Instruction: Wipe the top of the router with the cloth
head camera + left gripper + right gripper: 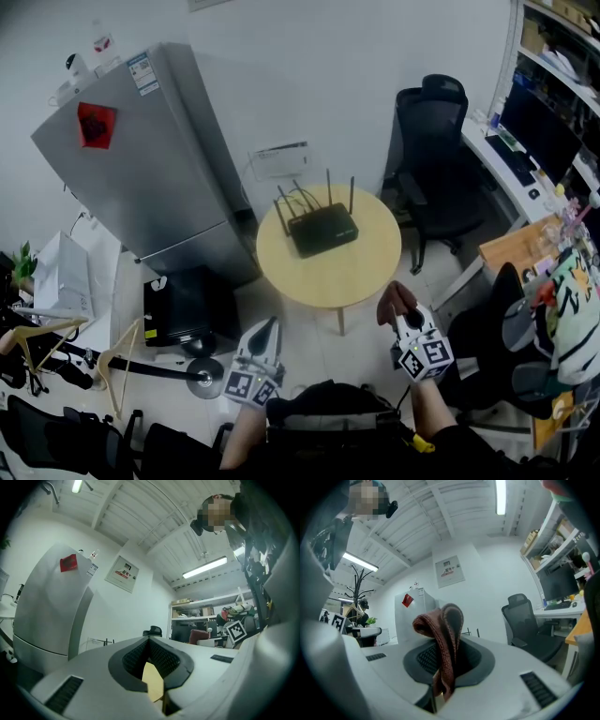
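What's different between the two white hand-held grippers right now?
The right gripper has its fingers shut on a reddish-brown knitted cloth. The left gripper has its fingers closed with nothing between them. In the head view, the left gripper is held off the near left of the round yellow table, and the right gripper off its near right. Both are white, carry a marker cube, and stop short of the black router.

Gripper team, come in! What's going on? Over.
Right gripper shut on cloth. Left gripper shut, empty. Router on round table, untouched. No obstacle seen.
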{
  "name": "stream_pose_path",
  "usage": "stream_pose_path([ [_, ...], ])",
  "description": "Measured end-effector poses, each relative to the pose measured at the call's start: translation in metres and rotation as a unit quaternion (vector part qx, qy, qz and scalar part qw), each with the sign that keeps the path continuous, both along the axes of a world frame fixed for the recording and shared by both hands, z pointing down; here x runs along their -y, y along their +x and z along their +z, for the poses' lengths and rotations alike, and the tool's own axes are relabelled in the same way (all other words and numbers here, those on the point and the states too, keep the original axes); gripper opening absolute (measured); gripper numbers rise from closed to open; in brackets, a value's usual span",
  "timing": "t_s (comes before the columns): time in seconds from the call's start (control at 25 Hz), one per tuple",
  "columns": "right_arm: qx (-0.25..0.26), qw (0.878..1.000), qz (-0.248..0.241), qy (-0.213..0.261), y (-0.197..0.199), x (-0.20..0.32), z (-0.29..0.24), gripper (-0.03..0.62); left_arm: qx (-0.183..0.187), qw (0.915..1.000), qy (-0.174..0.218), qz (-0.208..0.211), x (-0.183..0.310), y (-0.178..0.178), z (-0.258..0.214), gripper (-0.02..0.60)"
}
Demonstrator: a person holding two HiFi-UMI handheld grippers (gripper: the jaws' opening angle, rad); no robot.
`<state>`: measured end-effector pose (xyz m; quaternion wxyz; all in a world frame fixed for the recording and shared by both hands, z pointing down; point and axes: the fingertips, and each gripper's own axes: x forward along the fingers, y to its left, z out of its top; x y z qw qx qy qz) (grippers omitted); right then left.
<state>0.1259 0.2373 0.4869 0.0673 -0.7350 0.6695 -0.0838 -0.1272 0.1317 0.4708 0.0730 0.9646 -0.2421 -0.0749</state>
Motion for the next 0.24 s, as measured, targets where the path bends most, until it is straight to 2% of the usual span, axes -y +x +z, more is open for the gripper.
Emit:
stream_pose_path([
  [0.24,-0.003,1.000,-0.009,-0.003,-0.0071,0.0071,0.0018,0.054,-0.003,0.9999,-0.004,-0.010,0.0043,-0.0042,0.0040,-0.003],
])
